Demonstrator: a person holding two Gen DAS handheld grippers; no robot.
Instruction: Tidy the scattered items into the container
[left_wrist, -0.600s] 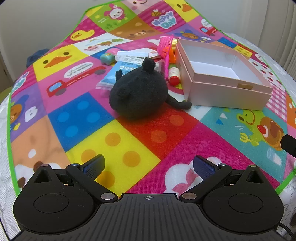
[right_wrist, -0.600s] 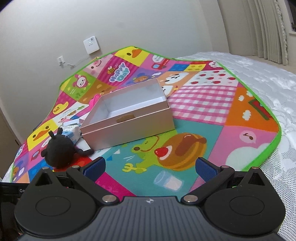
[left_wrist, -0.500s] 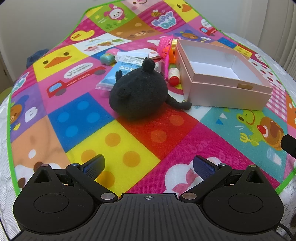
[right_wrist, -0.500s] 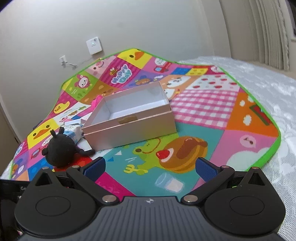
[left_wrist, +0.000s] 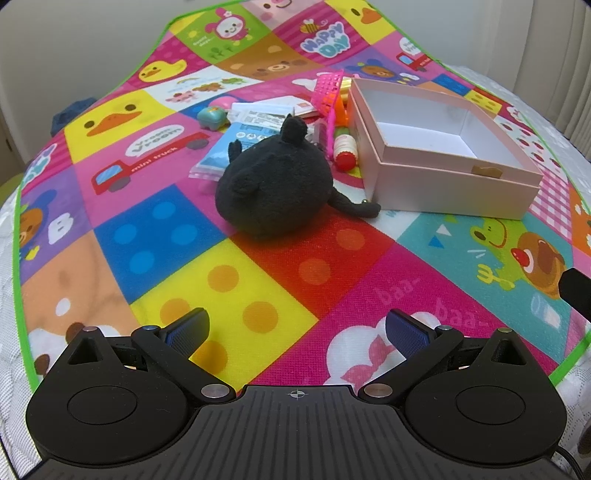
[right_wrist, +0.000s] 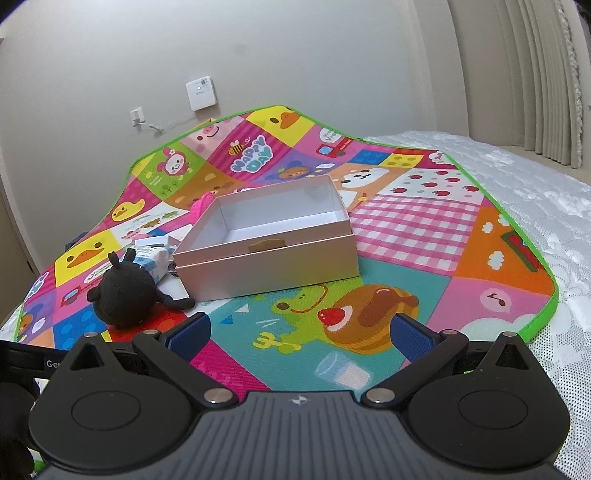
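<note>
1. Left wrist view showed the left tool (left_wrist: 295, 328) spread wide and empty, aimed at the plush (left_wrist: 275, 186) on the mat (left_wrist: 155, 236).
2. The right tool (right_wrist: 301, 332) was likewise released, holding nothing.
3. The box (left_wrist: 448, 184) sat empty just right of the plush, so tidying had seemingly not begun.
4. Next move likely called for reaching forward and closing on the plush.
5. The packets (left_wrist: 240, 140), bottle (left_wrist: 344, 149) and pink bits behind the plush were partly hidden.

You are seeing the black plush toy (left_wrist: 275, 186) covering part of the blue packet (left_wrist: 236, 147); the packet's print is reading too small.
</note>
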